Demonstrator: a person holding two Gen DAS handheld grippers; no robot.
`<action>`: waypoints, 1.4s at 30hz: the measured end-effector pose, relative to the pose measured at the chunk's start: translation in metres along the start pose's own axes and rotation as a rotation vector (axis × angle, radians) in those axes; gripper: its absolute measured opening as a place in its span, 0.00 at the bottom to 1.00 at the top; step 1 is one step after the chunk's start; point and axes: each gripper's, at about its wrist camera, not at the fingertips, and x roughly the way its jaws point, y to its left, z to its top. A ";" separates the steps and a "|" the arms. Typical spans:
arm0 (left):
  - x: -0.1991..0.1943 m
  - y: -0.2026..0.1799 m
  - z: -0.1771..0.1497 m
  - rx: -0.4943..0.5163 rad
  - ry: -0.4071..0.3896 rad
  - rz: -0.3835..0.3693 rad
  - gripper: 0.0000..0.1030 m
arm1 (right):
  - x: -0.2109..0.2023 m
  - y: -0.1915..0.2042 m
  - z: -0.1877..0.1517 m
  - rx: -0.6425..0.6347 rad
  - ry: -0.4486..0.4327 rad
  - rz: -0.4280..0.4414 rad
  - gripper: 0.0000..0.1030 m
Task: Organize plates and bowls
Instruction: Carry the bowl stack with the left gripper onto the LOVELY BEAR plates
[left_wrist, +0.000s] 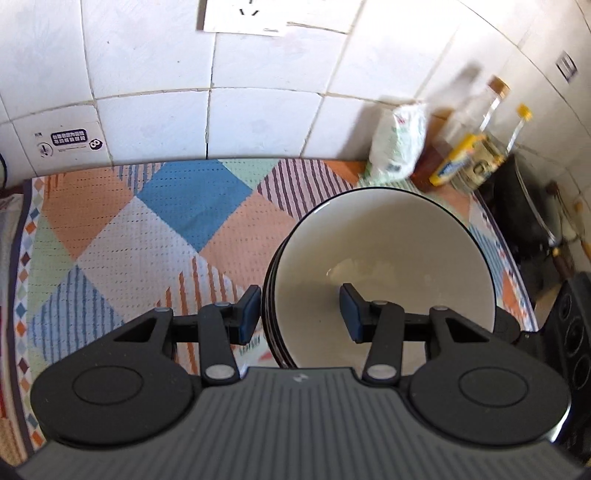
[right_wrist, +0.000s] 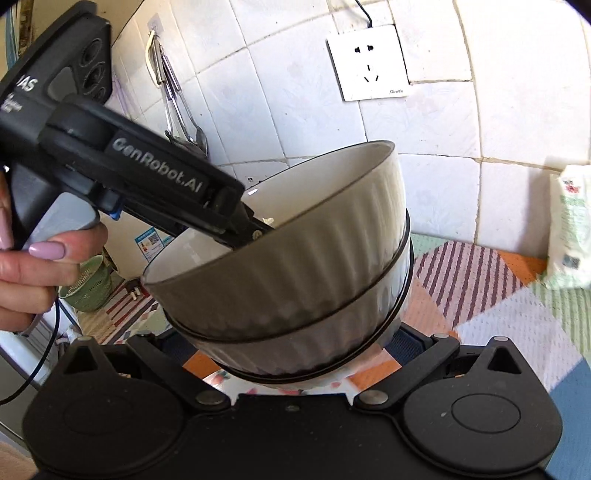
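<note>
Your left gripper (left_wrist: 301, 314) clamps the rim of the nested bowls (right_wrist: 295, 266), one finger outside, one inside; the stack hangs tilted above the patchwork cloth (left_wrist: 147, 229). Your right gripper's fingers sit under the stack, hidden, grip can't be told. Beyond: white bag (left_wrist: 399, 144), bottles (left_wrist: 476, 144), tiled wall (left_wrist: 258, 118)

R gripper (right_wrist: 314, 354) fingertips hidden behind bowls (right_wrist: 295, 266).
</note>
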 end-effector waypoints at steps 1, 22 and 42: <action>-0.003 -0.002 -0.004 0.005 0.002 0.000 0.43 | -0.002 0.003 -0.003 0.012 0.000 0.002 1.00; -0.005 -0.004 -0.090 0.078 0.113 -0.001 0.43 | -0.007 0.052 -0.074 0.115 0.053 -0.094 1.00; 0.036 -0.002 -0.087 0.056 0.156 0.052 0.43 | 0.035 0.030 -0.077 0.028 0.133 -0.100 1.00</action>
